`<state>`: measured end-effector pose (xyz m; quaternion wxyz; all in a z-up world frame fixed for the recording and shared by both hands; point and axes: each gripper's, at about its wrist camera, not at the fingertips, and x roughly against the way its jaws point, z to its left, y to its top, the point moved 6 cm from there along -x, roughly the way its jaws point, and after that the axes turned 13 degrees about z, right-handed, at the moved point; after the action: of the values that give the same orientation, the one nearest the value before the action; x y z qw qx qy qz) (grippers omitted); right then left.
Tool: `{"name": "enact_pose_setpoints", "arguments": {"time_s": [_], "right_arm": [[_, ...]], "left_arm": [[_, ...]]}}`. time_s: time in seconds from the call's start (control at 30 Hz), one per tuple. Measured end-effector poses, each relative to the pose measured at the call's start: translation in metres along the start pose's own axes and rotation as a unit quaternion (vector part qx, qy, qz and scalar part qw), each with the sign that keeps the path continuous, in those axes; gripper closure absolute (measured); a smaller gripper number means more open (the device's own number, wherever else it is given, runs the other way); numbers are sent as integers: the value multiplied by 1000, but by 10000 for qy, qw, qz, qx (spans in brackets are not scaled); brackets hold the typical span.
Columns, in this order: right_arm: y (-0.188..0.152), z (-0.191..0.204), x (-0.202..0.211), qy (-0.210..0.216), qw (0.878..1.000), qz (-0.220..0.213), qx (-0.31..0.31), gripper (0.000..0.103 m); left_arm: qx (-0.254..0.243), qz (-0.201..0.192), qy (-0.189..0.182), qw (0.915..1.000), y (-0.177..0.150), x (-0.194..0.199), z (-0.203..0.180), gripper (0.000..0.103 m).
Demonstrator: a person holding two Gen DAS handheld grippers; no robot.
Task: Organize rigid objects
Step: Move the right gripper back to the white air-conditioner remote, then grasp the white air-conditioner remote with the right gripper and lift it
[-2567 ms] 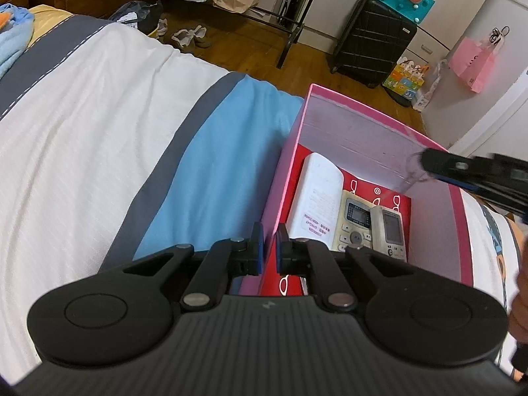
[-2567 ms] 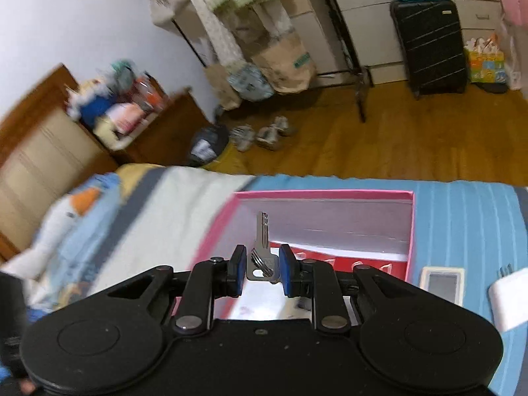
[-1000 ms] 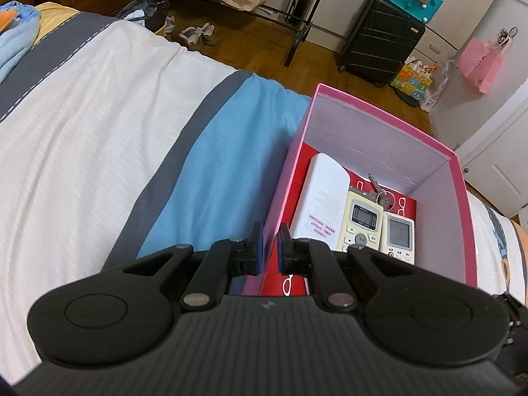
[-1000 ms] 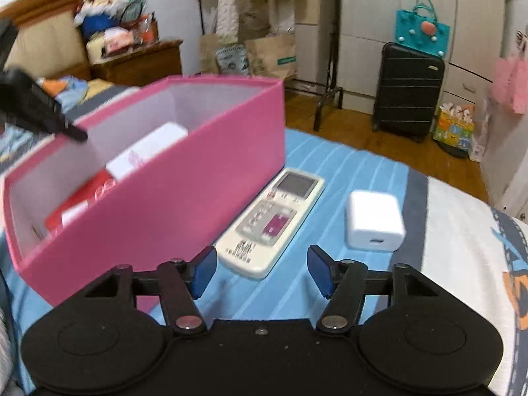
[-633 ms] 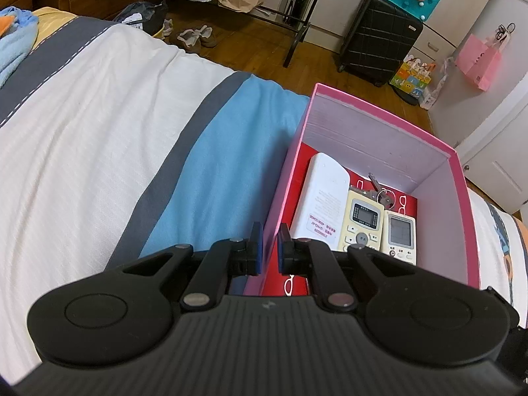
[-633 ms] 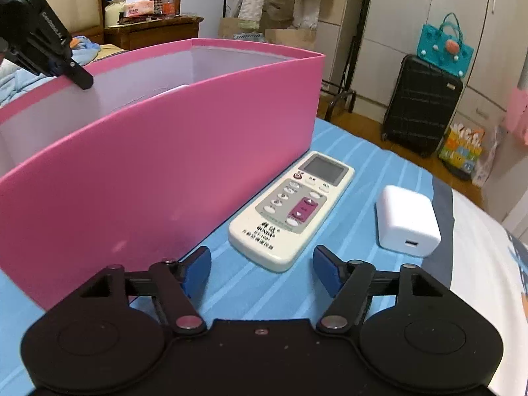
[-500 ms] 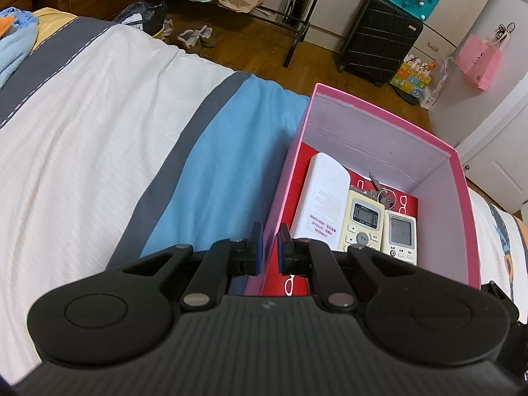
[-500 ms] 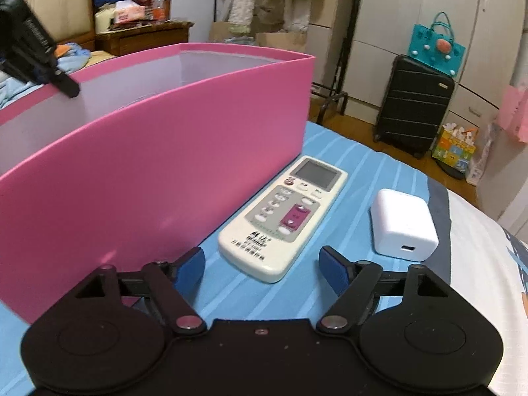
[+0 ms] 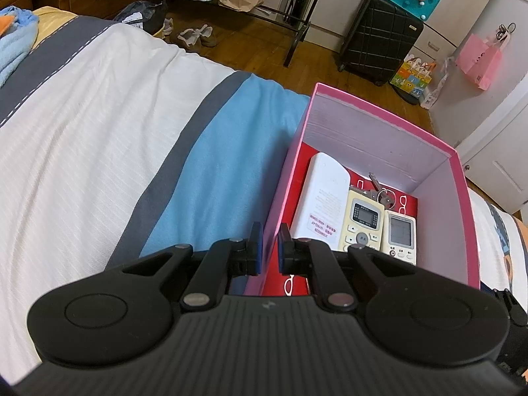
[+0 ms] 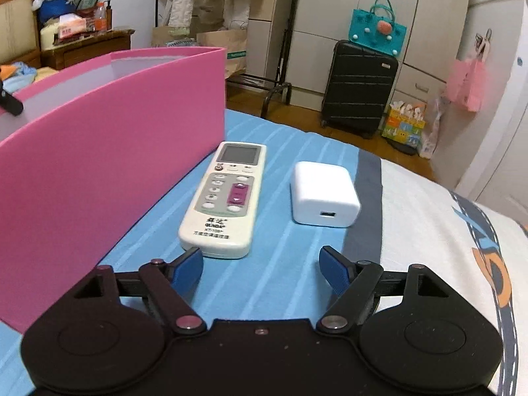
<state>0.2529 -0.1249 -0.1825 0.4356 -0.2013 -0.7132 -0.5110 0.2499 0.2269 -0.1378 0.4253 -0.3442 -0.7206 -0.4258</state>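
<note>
My left gripper (image 9: 268,247) is shut on the near left wall of the pink box (image 9: 460,178), which sits on the bed. Inside lie a white device (image 9: 321,198), a cream remote (image 9: 361,219), a small white remote (image 9: 401,234) and keys (image 9: 379,191). My right gripper (image 10: 260,267) is open and empty, low over the bedspread. Just ahead of it lie a white air-conditioner remote (image 10: 227,198) and a white charger block (image 10: 321,198), both to the right of the pink box (image 10: 109,151).
The bed has a white, grey and blue striped cover (image 9: 115,132). Beyond the bed's edge are a wooden floor, a black suitcase (image 10: 358,89), a clothes rack (image 9: 297,6), paper bags and a wooden nightstand (image 10: 85,48).
My right gripper let go of the keys into the box, opened, swung out to the box's right side and came down close to the white remote and charger. My left gripper kept hold of the box wall.
</note>
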Motion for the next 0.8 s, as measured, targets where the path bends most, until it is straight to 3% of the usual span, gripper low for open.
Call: {"name": "enact_pose_setpoints", "arguments": {"time_s": [0.13, 0.23, 0.27, 0.37, 0.53, 0.6, 0.8], "right_arm": [[14, 5, -2, 509, 9986, -64, -79, 23], [24, 16, -17, 579, 9983, -1, -65, 32], [27, 17, -23, 543, 9984, 44, -123, 43], [35, 20, -28, 466, 9984, 120, -293, 44], [7, 15, 0, 371, 9936, 1002, -360, 44], [-6, 9, 11, 563, 9881, 1280, -647, 43], [11, 12, -9, 333, 9930, 1014, -511, 35]], "left_arm": [[-39, -20, 16, 10000, -1, 0, -1, 94], [-99, -45, 131, 9999, -2, 0, -4, 94], [-133, -57, 192, 9997, -2, 0, -6, 94], [-170, -68, 241, 9995, -2, 0, -7, 94], [-115, -50, 157, 9998, -3, 1, -8, 94], [-67, -29, 130, 9999, -3, 0, -8, 94], [-168, -72, 227, 9996, -3, -1, -6, 95]]}}
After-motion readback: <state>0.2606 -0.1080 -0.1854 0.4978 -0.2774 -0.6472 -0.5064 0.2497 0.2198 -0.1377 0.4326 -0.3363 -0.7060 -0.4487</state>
